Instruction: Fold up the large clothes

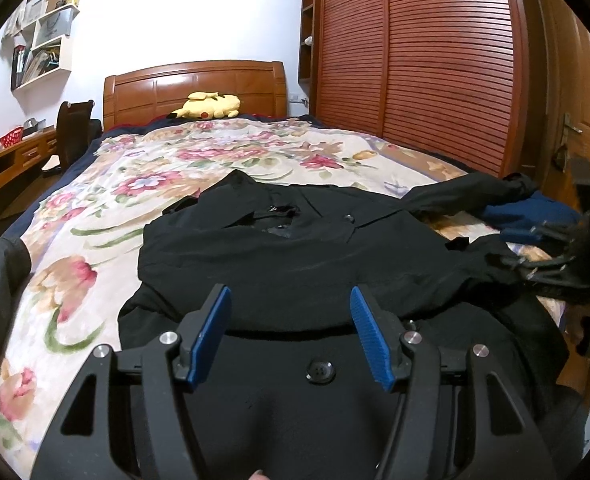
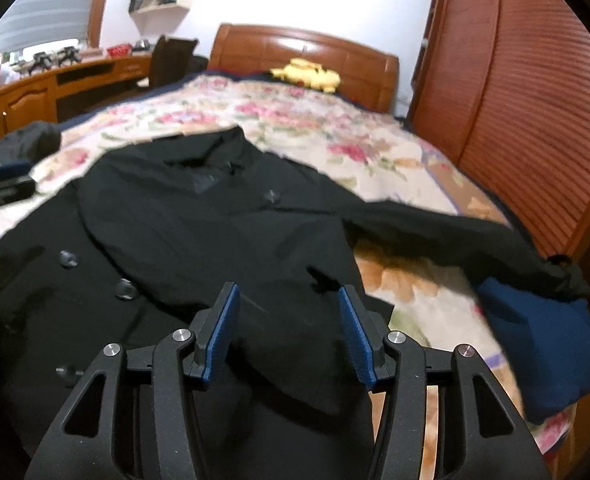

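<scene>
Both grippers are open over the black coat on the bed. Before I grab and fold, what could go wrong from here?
1. The black coat is thick and layered; the right gripper, open above its flap, may pinch only the top layer.
2. The sleeve stretches toward the navy garment at the bed's edge; folding could drag that along or off.
3. The left gripper hovers by a button; clamping on it may slip.

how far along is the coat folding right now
Early. Done: the black coat lies spread on the floral bedspread. In hand: nothing; the left gripper and right gripper are both open above it. Left: the right sleeve is still stretched out, and no body fold shows.
</scene>
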A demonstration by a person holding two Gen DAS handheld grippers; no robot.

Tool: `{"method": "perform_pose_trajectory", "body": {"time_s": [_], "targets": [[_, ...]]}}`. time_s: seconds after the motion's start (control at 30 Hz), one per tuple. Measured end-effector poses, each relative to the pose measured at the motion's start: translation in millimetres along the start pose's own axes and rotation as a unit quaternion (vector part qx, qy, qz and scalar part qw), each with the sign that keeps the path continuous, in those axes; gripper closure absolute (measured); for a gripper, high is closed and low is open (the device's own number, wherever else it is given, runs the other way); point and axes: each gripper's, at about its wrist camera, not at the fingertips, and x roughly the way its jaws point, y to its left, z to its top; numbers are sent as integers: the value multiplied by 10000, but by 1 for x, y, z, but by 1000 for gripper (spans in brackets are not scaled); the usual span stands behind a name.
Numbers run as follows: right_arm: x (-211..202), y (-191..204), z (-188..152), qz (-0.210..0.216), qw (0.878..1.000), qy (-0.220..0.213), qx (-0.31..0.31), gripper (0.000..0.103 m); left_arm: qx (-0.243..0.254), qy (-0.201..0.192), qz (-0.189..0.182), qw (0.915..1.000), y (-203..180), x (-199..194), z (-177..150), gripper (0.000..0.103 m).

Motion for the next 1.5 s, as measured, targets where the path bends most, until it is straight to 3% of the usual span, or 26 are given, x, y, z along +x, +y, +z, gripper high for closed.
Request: {"method": "perform_pose_trajectory", "body": {"time_s": [0.27, 0.53, 0.8, 1.17, 1.5], "targets": [[48, -22, -24, 170, 9971, 696, 267, 51, 84, -25, -74, 9999, -15, 14, 9, 41], [31, -39, -12, 333, 9974, 502, 394, 51, 22, -51, -197, 9998, -25, 29, 17, 40], [23, -88, 19, -181, 9979, 334, 530, 34, -15, -139, -263, 9996, -35, 43, 30, 39], [25, -205, 32, -1143, 9862, 540, 1070, 32, 65, -3, -244, 9997, -37, 56, 30, 37], [27, -310, 36, -2066, 9619, 738, 1629, 32, 202, 118, -285, 9993, -47, 64, 26, 36]]}}
